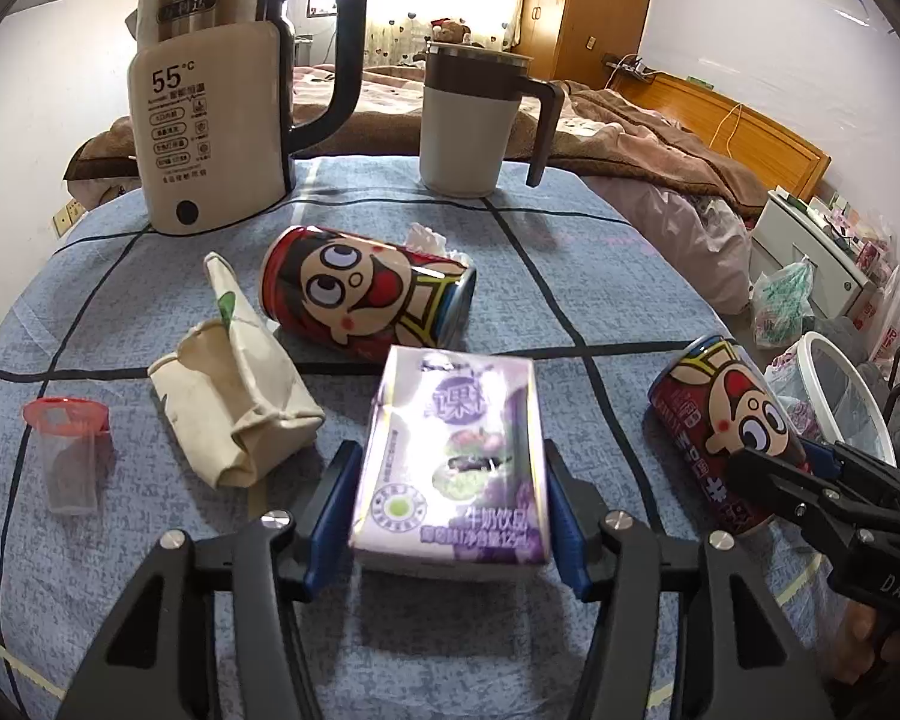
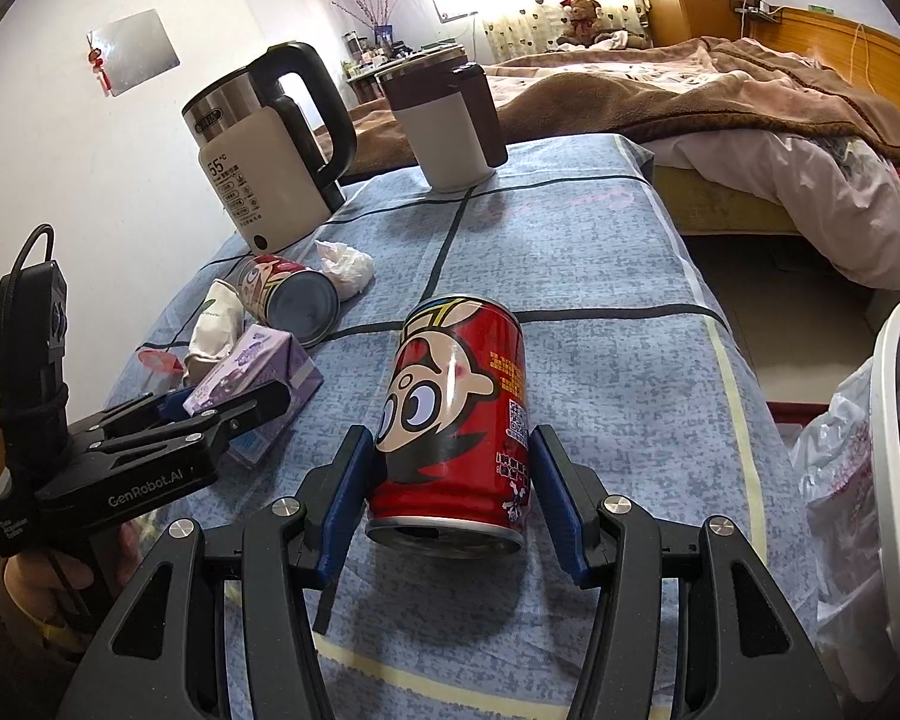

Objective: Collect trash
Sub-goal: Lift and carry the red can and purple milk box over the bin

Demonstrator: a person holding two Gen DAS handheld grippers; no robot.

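Note:
My left gripper [image 1: 447,510] is closed on a purple milk carton [image 1: 456,462] and holds it just above the blue tablecloth [image 1: 570,276]. My right gripper [image 2: 444,486] grips a red cartoon can [image 2: 456,420], also seen at the right of the left wrist view [image 1: 732,426]. A second red can [image 1: 366,294] lies on its side mid-table. A crumpled paper cup [image 1: 234,384], a small plastic cup with a red rim [image 1: 69,450] and a wad of tissue [image 2: 345,267] lie around it. The carton also shows in the right wrist view [image 2: 252,384].
An electric kettle [image 1: 210,114] and a lidded mug [image 1: 474,120] stand at the table's far edge. A white bin with a plastic liner [image 2: 870,462] stands on the floor off the table's right side. A bed [image 2: 720,120] lies beyond.

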